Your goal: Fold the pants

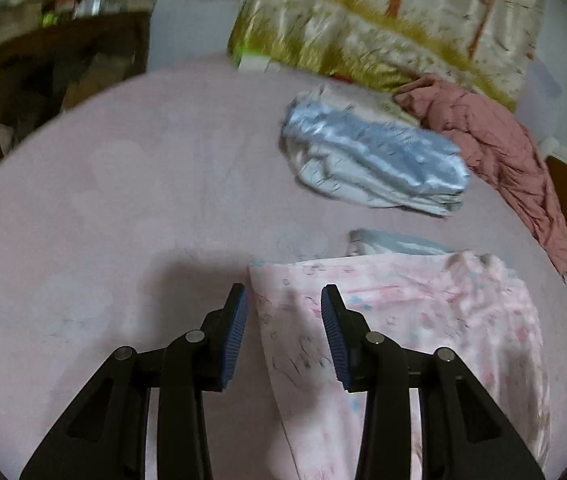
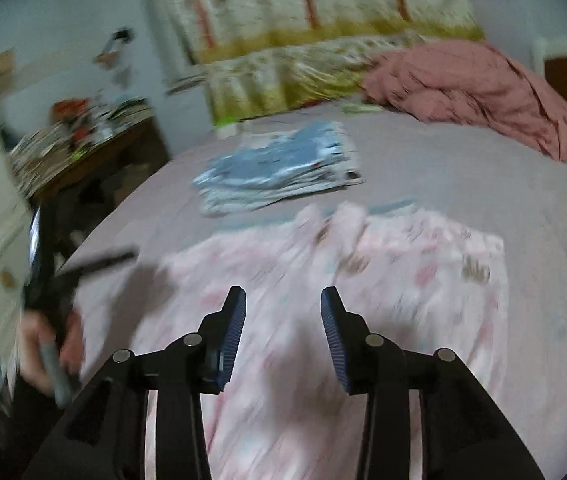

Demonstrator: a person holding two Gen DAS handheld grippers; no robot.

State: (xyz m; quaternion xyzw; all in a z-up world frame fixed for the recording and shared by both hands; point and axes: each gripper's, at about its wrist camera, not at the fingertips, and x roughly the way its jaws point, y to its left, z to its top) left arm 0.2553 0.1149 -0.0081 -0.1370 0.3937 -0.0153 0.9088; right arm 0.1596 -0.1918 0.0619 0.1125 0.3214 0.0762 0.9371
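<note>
Hovering over pink pants (image 1: 403,320) spread on the bed (image 1: 123,200), both jaws apart: left hand-held gripper (image 1: 284,300) at the edge, right hand-held gripper (image 2: 283,302) mid-fabric. Folded stack (image 1: 371,160) at 1 o'clock; this pair looks barely started.

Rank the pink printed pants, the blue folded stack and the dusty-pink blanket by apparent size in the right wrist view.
1. pink printed pants, largest, though nearest the camera, which inflates them.
2. dusty-pink blanket, partly cut off at the frame edge.
3. blue folded stack, smallest.
Blanket versus stack is unsure: the blanket lies farther away.
</note>
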